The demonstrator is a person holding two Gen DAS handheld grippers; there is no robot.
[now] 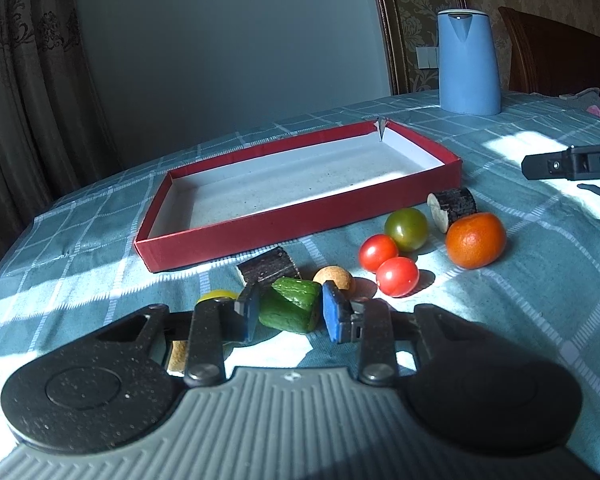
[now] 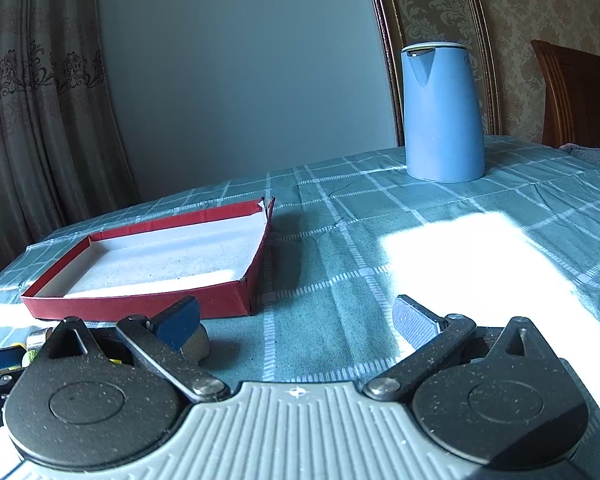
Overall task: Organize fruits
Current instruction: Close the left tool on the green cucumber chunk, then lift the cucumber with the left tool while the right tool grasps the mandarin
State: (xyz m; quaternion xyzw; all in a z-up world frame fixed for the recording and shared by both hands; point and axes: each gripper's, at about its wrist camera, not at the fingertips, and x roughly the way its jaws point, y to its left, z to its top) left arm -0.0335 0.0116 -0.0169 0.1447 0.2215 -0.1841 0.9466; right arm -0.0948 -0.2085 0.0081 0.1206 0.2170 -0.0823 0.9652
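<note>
My left gripper is shut on a green cucumber chunk, one blue pad pressed on each side, low over the checked cloth. Just behind it lie a dark bark-covered piece, a tan ball and a yellow fruit. To the right sit two red cherry tomatoes, a green tomato, an orange mandarin and a second dark piece. The red tray holds nothing. My right gripper is open over bare cloth, right of the tray.
A blue kettle stands at the back of the table. A black gripper body reaches in at the right edge of the left wrist view. Curtains hang at the left; a wooden chair back rises at far right.
</note>
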